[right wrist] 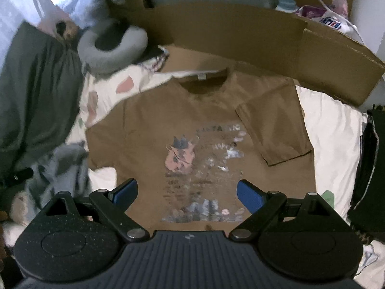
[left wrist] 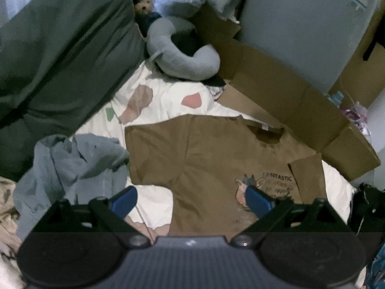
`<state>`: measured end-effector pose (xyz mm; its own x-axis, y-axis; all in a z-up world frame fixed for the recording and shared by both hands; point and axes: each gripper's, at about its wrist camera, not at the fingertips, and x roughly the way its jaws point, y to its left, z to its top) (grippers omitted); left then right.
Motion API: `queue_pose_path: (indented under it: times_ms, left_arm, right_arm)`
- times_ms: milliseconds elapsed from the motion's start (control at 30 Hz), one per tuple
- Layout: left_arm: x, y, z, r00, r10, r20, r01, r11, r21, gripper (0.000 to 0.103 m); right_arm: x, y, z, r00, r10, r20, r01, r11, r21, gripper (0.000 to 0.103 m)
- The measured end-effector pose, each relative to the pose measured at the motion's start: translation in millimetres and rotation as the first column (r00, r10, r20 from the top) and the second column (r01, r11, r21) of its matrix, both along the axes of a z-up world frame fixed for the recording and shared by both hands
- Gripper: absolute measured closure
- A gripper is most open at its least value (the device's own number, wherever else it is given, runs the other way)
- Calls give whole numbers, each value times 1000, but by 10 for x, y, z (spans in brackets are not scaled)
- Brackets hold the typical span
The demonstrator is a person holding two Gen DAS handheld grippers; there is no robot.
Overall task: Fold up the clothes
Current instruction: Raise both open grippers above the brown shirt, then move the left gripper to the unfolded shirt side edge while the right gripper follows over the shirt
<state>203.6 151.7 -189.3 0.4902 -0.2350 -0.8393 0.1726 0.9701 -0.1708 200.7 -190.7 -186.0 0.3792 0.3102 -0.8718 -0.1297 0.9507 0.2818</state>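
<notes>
The brown t-shirt (right wrist: 192, 130) is lying face up on the bed (right wrist: 334, 130), print showing, collar toward the cardboard box (right wrist: 276, 43). One sleeve (right wrist: 274, 130) is already turned in over the chest on the right side, and the other sleeve (left wrist: 154, 151) is spread flat out to the left, next to a crumpled blue garment (left wrist: 72, 166).

Both tools hang above the shirt with nothing in them: the left tool (left wrist: 192, 201) has its fingers spread wide, and so does the right tool (right wrist: 187, 193).

So it looks half-folded to me, with the left sleeve being the obvious next bit. If you go for it, pinch right at the sleeve hem and only grab the top layers, not the bedsheet. Then carry it across low and flat so it mirrors the folded side. I'd also watch that blue pile, it's touching the sleeve edge and could drag along.
</notes>
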Motion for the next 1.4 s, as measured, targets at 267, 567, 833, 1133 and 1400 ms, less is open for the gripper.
queue_pose_path:
  times_ms: [267, 567, 833, 1133, 1400]
  left_arm:
    - [57, 86, -395, 998, 69, 16, -68, 998, -9, 6]
    - [129, 367, -855, 978, 197, 71, -199, 980, 15, 10]
    - [201, 515, -1358, 964, 252, 81, -250, 967, -43, 15]
    - [370, 534, -1906, 952, 296, 79, -290, 954, -72, 41]
    - [581, 538, -2245, 935, 347, 69, -338, 933, -121, 48]
  right_arm:
    - [58, 93, -318, 998, 55, 18, -54, 998, -34, 10]
    - [39, 149, -660, 991, 110, 82, -111, 994, 15, 10]
    - [-34, 154, -1022, 983, 137, 123, -142, 989, 30, 10]
    - [-147, 103, -1424, 982, 167, 88, -168, 986, 5, 11]
    - [-214, 103, -1633, 979, 202, 34, -200, 978, -52, 11]
